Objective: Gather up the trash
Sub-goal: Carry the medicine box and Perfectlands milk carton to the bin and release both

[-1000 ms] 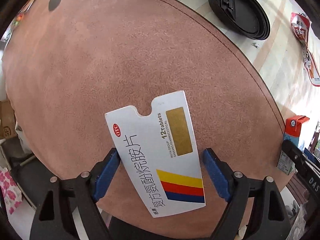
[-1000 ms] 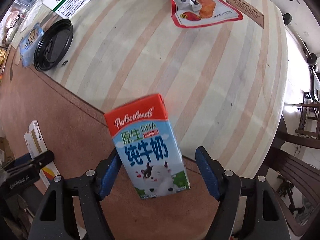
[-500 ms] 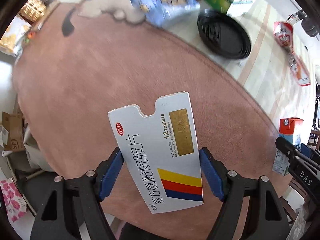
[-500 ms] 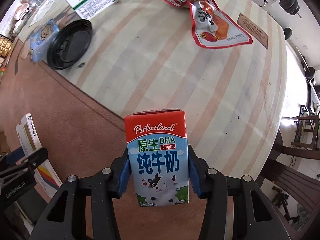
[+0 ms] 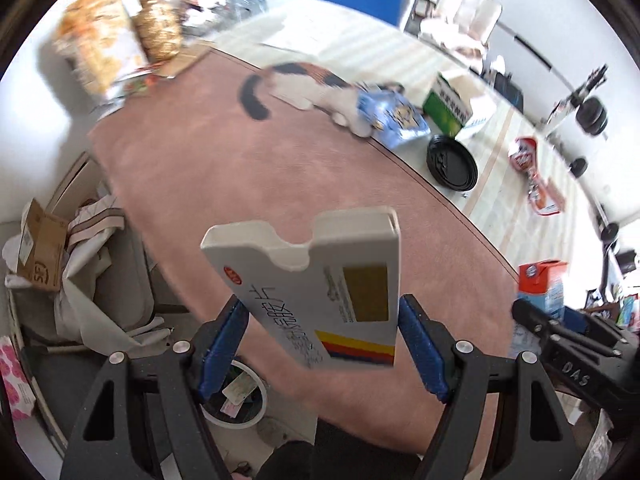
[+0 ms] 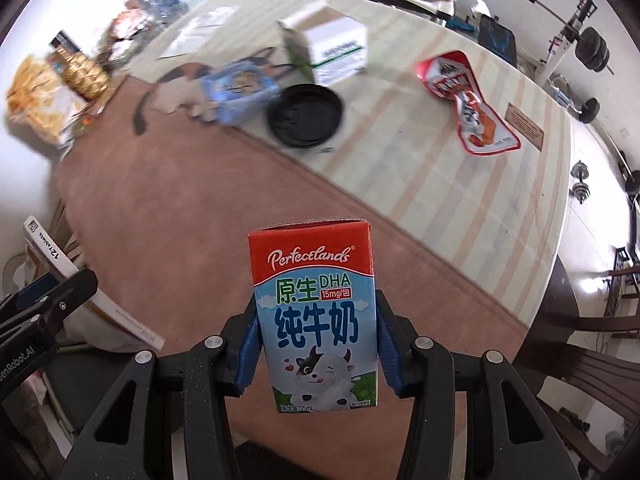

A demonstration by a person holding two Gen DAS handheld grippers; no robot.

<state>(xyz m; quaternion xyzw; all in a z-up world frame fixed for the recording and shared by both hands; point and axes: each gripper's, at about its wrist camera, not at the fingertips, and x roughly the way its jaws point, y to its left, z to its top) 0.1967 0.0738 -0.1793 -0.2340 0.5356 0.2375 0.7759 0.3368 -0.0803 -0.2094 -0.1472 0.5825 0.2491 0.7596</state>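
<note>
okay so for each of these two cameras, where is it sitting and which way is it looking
Left wrist: sits on the left gripper, looking steeply down along its jaws at the pill box they clamp above the table; the right gripper shows at right.
Right wrist: sits on the right gripper, looking steeply down at the milk carton it clamps; the left gripper shows at left.
Shared: both see the black lid and the red wrapper.

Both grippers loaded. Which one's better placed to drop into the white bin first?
Left, probably. The left gripper, clamping the tablet box, has the white bin right beneath it. The right gripper holds the milk carton over the table, no bin visible there.
</note>
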